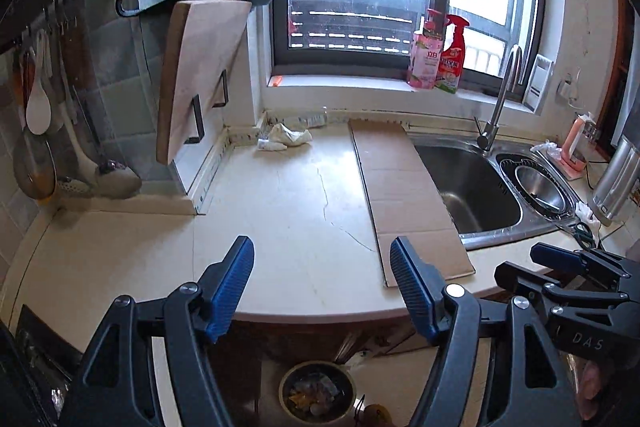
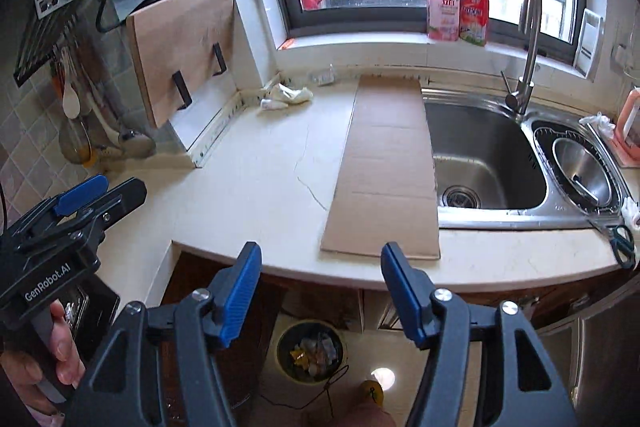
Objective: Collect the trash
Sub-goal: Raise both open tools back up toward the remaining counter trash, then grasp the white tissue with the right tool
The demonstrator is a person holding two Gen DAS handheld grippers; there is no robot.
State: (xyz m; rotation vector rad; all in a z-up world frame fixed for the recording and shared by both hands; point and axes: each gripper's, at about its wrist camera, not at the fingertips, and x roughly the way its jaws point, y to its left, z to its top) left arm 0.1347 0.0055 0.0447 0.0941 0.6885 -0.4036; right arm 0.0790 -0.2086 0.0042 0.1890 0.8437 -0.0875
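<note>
claws: left claw [image 1: 322, 291] and right claw [image 2: 320, 289] apart, empty | trash: crumpled wrapper [image 1: 289, 138] upper centre, far bench [image 1: 280, 211] corner | risk: long reach, may clip cardboard sheet [image 1: 404, 195] or fumble soft wrapper

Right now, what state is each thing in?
Left gripper: open, empty.
Right gripper: open, empty.
Flat brown cardboard sheet: lying flat beside sink.
Crumpled white paper: on counter, untouched.
Round floor bin: uncovered, holding trash.
Steel sink: no water visible, tap off.
</note>
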